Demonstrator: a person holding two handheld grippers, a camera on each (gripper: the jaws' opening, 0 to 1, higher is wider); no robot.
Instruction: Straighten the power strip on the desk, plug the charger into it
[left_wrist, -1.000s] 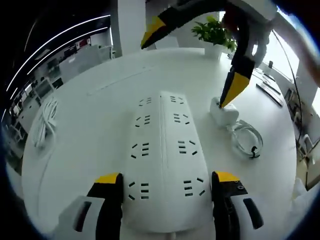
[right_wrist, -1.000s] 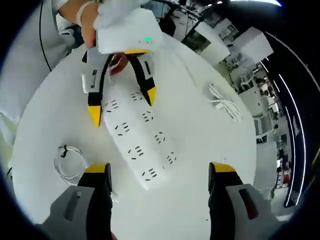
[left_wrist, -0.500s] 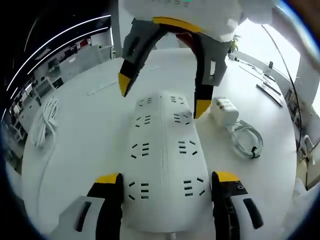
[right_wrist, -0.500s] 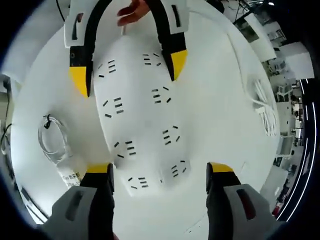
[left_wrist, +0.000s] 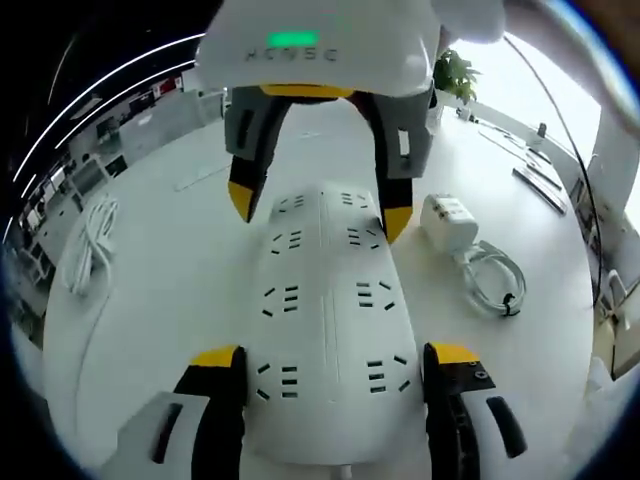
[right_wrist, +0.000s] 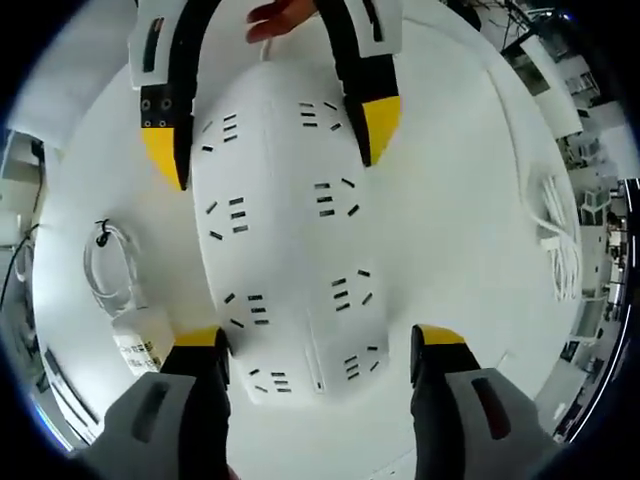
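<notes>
A wide white power strip (left_wrist: 325, 310) with two rows of sockets lies flat on the white desk (left_wrist: 170, 300). My left gripper (left_wrist: 335, 360) is open, its yellow-tipped jaws standing either side of the strip's near end. My right gripper (left_wrist: 318, 210) hangs open over the far end. In the right gripper view the same strip (right_wrist: 290, 240) runs between my right gripper (right_wrist: 318, 340), open at the bottom, and the left gripper (right_wrist: 272, 140) at the top. A white charger (left_wrist: 450, 220) with its coiled cable (left_wrist: 492, 280) rests on the desk beside the strip; the charger (right_wrist: 140, 338) lies apart from all jaws.
A second bundled white cable (left_wrist: 90, 245) lies on the desk's left side, also seen as the cable (right_wrist: 560, 235) in the right gripper view. A potted plant (left_wrist: 455, 75) stands at the desk's far edge. A person's hand (right_wrist: 285, 15) shows behind the left gripper.
My right gripper left the charger, swung over the strip's far end and came lower, its jaws now straddling that end. The left gripper, strip and charger have stayed put.
</notes>
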